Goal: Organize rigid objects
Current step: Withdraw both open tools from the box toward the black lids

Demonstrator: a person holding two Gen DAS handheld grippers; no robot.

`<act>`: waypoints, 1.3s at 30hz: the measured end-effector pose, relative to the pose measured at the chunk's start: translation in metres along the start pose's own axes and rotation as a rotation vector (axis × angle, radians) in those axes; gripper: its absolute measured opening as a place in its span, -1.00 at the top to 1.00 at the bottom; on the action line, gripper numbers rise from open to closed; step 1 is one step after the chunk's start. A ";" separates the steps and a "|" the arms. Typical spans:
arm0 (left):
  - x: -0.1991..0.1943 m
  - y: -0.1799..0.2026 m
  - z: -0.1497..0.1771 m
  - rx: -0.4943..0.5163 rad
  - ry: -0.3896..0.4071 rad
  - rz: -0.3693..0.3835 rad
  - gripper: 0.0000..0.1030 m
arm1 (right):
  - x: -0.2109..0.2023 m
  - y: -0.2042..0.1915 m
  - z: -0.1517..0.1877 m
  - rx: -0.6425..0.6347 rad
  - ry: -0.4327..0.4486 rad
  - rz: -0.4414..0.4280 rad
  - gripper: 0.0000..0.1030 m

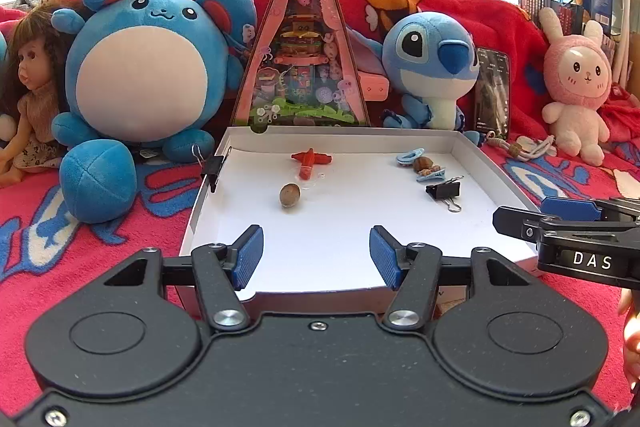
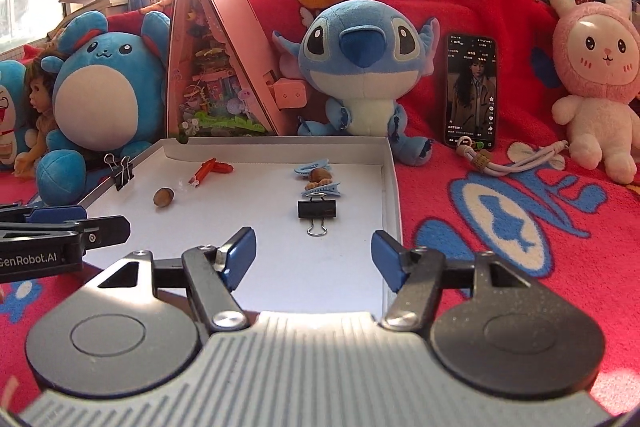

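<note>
A shallow white box lid [image 1: 472,143] [image 2: 390,195] lies on a red blanket. In it are a red-orange plastic toy [image 1: 310,159] [image 2: 208,169], a brown nut [image 1: 289,195] [image 2: 163,196], two light blue hair clips around small brown pieces [image 1: 423,165] [image 2: 318,177], and a black binder clip [image 1: 443,191] [image 2: 317,209]. Another black binder clip [image 1: 212,166] [image 2: 122,169] grips the lid's left wall. My left gripper [image 1: 316,253] hovers open over the lid's near edge with nothing between its fingers. Over the near right corner my right gripper [image 2: 314,255] is open and empty too.
Behind the lid stand a round blue plush [image 1: 140,67], a pink triangular toy box [image 1: 304,59], a blue alien plush [image 2: 360,67], a phone [image 2: 472,91] and a pink bunny plush [image 2: 596,75]. A doll [image 1: 32,95] sits far left. A corded strap [image 2: 516,161] lies on the blanket.
</note>
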State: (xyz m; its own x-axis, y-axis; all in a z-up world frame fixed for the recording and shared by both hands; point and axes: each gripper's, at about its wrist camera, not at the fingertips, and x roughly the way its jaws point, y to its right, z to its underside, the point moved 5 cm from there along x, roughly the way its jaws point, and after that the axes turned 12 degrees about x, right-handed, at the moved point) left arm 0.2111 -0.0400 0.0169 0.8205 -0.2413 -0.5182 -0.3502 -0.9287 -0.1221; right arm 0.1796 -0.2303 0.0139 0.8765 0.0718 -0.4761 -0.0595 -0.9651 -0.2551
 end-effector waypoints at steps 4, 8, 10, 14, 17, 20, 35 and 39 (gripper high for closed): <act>-0.015 0.010 0.004 0.031 0.019 0.007 -0.11 | -0.019 -0.004 0.006 -0.032 0.023 -0.013 -0.51; -0.028 0.020 0.009 0.062 0.023 0.009 -0.11 | -0.033 -0.008 0.014 -0.075 0.034 -0.021 -0.54; -0.034 0.023 0.012 0.067 0.022 0.010 -0.12 | -0.040 -0.010 0.019 -0.103 0.040 -0.017 -0.54; -0.046 0.025 0.021 0.050 0.025 0.019 -0.12 | -0.052 -0.012 0.028 -0.128 0.045 -0.022 -0.54; -0.054 0.028 0.028 0.060 0.031 0.018 -0.12 | -0.059 -0.012 0.035 -0.129 0.041 -0.031 -0.55; -0.064 0.032 0.035 0.072 0.047 0.011 -0.12 | -0.064 -0.011 0.042 -0.121 0.033 -0.043 -0.56; -0.079 0.053 0.063 0.107 0.062 0.001 -0.15 | -0.071 -0.007 0.070 -0.106 -0.003 -0.047 -0.57; -0.080 0.054 0.068 0.103 0.059 0.002 -0.15 | -0.070 -0.006 0.074 -0.097 -0.012 -0.047 -0.58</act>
State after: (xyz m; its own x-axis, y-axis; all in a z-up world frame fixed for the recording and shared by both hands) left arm 0.0963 -0.0515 -0.0058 0.8440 -0.2623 -0.4678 -0.3939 -0.8952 -0.2086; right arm 0.0833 -0.2114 -0.0133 0.8712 0.1200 -0.4761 0.0287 -0.9805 -0.1946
